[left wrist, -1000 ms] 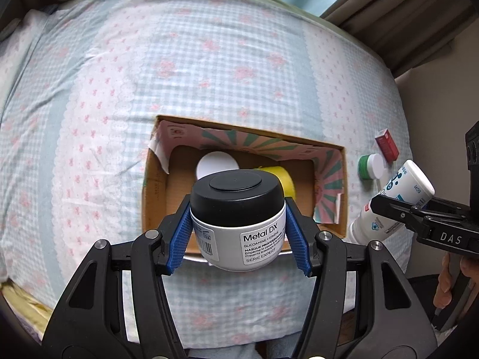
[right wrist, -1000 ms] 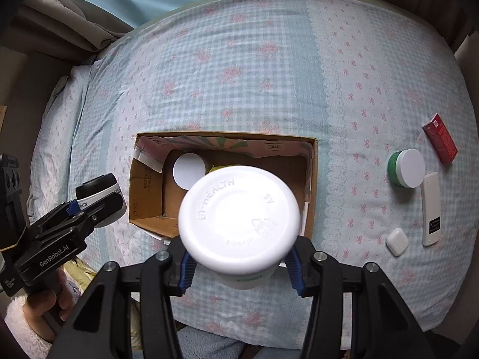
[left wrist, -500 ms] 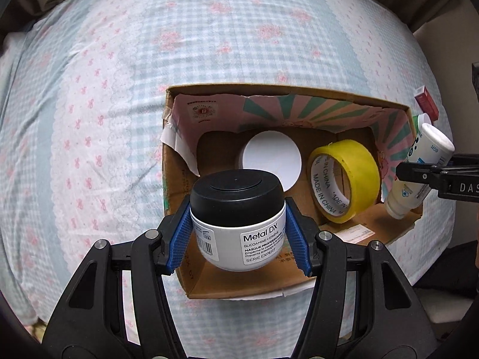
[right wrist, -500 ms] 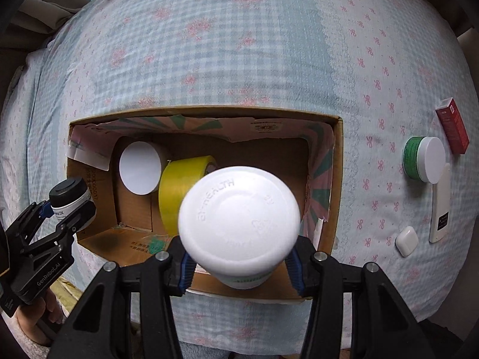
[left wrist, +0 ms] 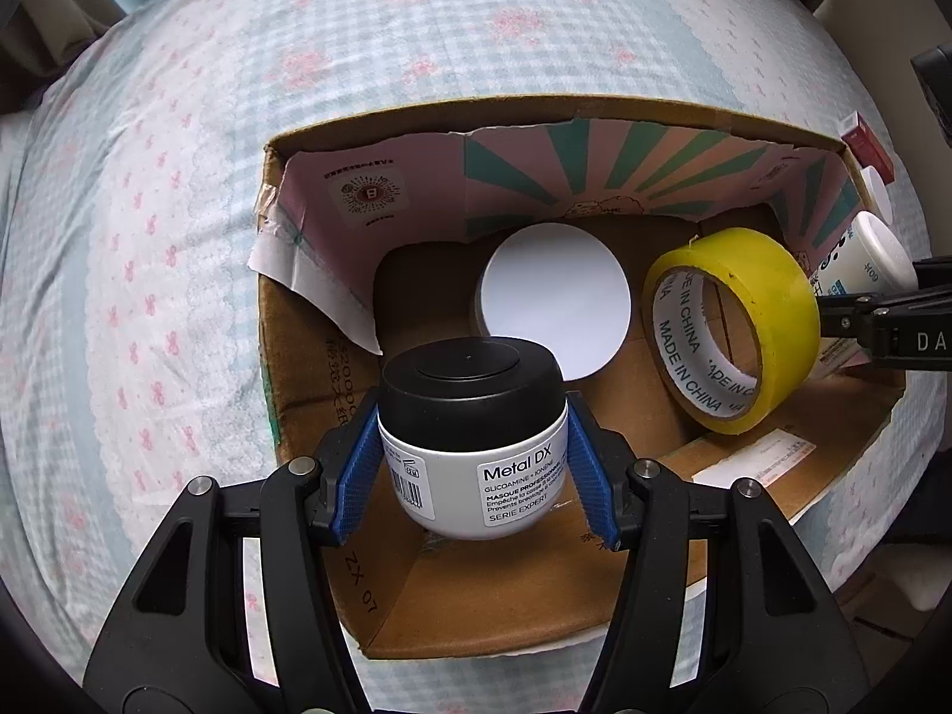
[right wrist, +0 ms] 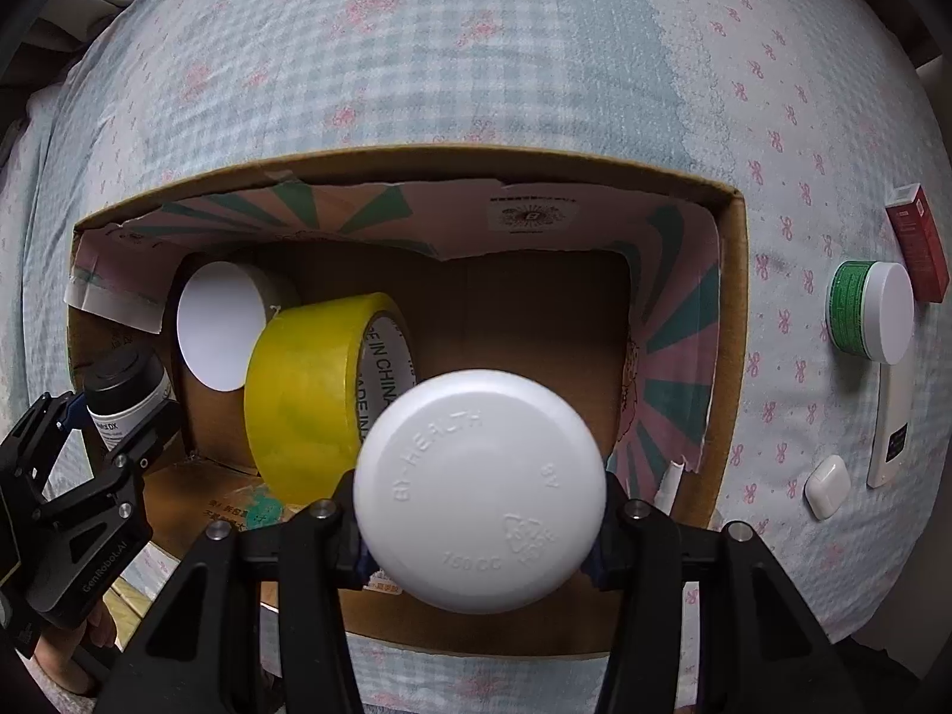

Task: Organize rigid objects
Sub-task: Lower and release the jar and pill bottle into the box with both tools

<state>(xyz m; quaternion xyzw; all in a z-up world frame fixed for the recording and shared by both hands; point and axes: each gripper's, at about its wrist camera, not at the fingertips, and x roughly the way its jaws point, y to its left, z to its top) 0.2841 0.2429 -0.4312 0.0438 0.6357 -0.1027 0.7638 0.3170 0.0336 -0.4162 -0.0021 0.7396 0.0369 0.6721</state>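
Note:
My left gripper (left wrist: 473,470) is shut on a white jar with a black lid (left wrist: 470,434), held over the near left part of an open cardboard box (left wrist: 416,613). My right gripper (right wrist: 479,520) is shut on a white bottle (right wrist: 479,500) seen bottom-first, over the box's near right part (right wrist: 723,357). Inside the box stand a white-lidded jar (left wrist: 556,306) and a yellow tape roll (left wrist: 735,327). From the right wrist view the left gripper (right wrist: 77,464) and its jar (right wrist: 122,390) show at the left edge.
The box lies on a bed with a checked floral sheet (right wrist: 476,59). Right of the box lie a green jar with a white lid (right wrist: 871,312), a red carton (right wrist: 916,244), a white remote (right wrist: 889,428) and a small white case (right wrist: 827,485).
Both grippers have come down toward the box with their loads; the box fills more of each view. The grips are unchanged.

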